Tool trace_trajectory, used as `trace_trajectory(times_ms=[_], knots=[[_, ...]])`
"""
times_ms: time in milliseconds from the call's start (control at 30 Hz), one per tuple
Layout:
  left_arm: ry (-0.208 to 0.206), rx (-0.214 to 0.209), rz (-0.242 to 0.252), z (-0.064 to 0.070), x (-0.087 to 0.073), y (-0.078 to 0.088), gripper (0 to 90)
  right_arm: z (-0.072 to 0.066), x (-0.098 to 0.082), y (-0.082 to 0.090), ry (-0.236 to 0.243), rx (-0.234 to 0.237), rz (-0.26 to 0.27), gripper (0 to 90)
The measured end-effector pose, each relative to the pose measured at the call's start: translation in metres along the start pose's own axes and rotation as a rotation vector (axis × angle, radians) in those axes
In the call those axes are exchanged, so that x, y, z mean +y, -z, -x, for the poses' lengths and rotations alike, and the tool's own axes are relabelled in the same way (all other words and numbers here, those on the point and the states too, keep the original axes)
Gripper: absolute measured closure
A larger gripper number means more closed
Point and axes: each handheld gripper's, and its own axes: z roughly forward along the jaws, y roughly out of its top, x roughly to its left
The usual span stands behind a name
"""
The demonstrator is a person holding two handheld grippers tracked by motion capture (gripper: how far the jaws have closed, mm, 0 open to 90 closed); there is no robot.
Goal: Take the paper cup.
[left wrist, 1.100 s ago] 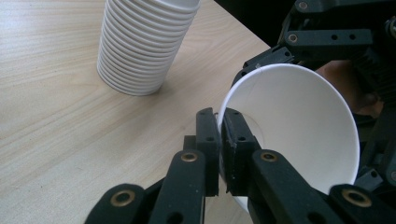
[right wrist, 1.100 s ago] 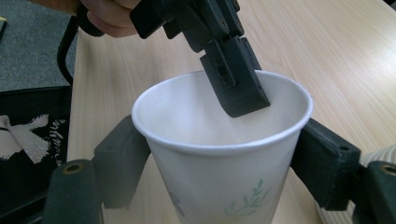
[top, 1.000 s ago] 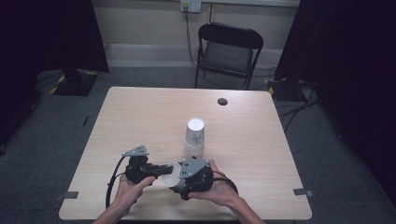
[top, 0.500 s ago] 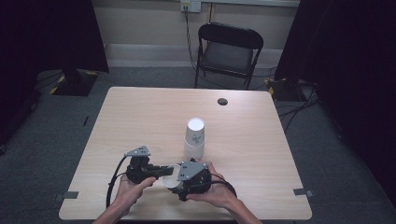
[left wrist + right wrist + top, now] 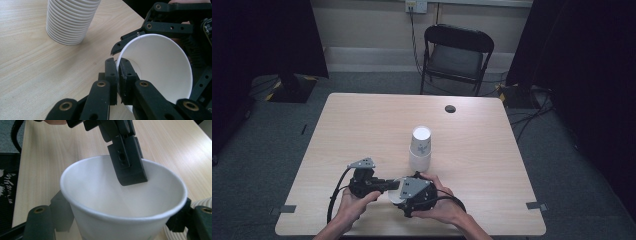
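A single white paper cup (image 5: 395,193) is held just above the table's front edge, between both grippers. In the left gripper view, my left gripper (image 5: 117,75) is shut on the rim of the cup (image 5: 160,72), one jaw inside and one outside. My right gripper (image 5: 117,220) clasps the cup (image 5: 120,202) from both sides, and the left gripper's jaw hangs into its mouth. From above, the left gripper (image 5: 388,186) and right gripper (image 5: 406,195) meet at the cup. A tall stack of white cups (image 5: 420,148) stands upside down mid-table, just beyond the hands.
The stack of cups (image 5: 70,20) stands close beside the held cup. A small black disc (image 5: 450,108) lies near the table's far edge. A black folding chair (image 5: 455,55) stands behind the table. Cables run across the floor at the right.
The right gripper with the cup has shifted slightly left, toward the left gripper. Both stay closed on the cup.
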Motion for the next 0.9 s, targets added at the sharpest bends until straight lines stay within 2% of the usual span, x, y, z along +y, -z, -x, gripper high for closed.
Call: trace_trajectory(times_ms=[167, 300, 400, 433, 500, 533, 567, 633, 700, 767, 867, 900], knots=[[0.005, 0.024, -0.024, 0.0, 0.0, 0.0, 86.7, 0.001, 0.0, 0.001, 0.002, -0.011, 0.008, 25.9], [-0.016, 0.033, -0.031, 0.001, 0.0, -0.001, 86.4, -0.001, 0.0, 0.0, 0.003, -0.004, -0.007, 27.5], [-0.014, 0.042, -0.015, 0.001, 0.0, 0.001, 81.8, 0.003, -0.002, 0.001, -0.025, 0.021, 0.019, 29.9], [-0.021, 0.043, 0.004, 0.002, 0.0, 0.002, 79.8, 0.008, -0.003, 0.004, -0.07, 0.046, 0.047, 29.9], [-0.024, 0.048, 0.019, 0.002, 0.0, 0.003, 75.9, 0.012, -0.004, 0.006, -0.113, 0.072, 0.073, 30.0], [-0.03, 0.044, 0.032, 0.003, 0.001, 0.004, 75.9, 0.012, -0.004, 0.006, -0.113, 0.072, 0.073, 30.0], [-0.043, 0.057, 0.043, 0.004, 0.002, 0.005, 73.3, 0.015, -0.005, 0.008, -0.142, 0.086, 0.088, 30.0], [-0.047, 0.053, 0.042, 0.005, 0.002, 0.005, 74.3, 0.016, -0.006, 0.008, -0.152, 0.091, 0.09, 29.9], [-0.055, 0.061, 0.049, 0.007, 0.002, 0.006, 81.5, 0.016, -0.006, 0.007, -0.172, 0.1, 0.094, 29.7], [-0.062, 0.081, 0.032, 0.009, 0.003, 0.005, 85.5, 0.016, -0.007, 0.006, -0.179, 0.104, 0.091, 28.2], [-0.062, 0.089, 0.019, 0.009, 0.003, 0.004, 85.9, 0.016, -0.006, 0.006, -0.177, 0.102, 0.086, 27.3], [-0.075, 0.107, 0.0, 0.01, 0.004, 0.003, 86.2, 0.015, -0.006, 0.005, -0.166, 0.093, 0.075, 25.9]])
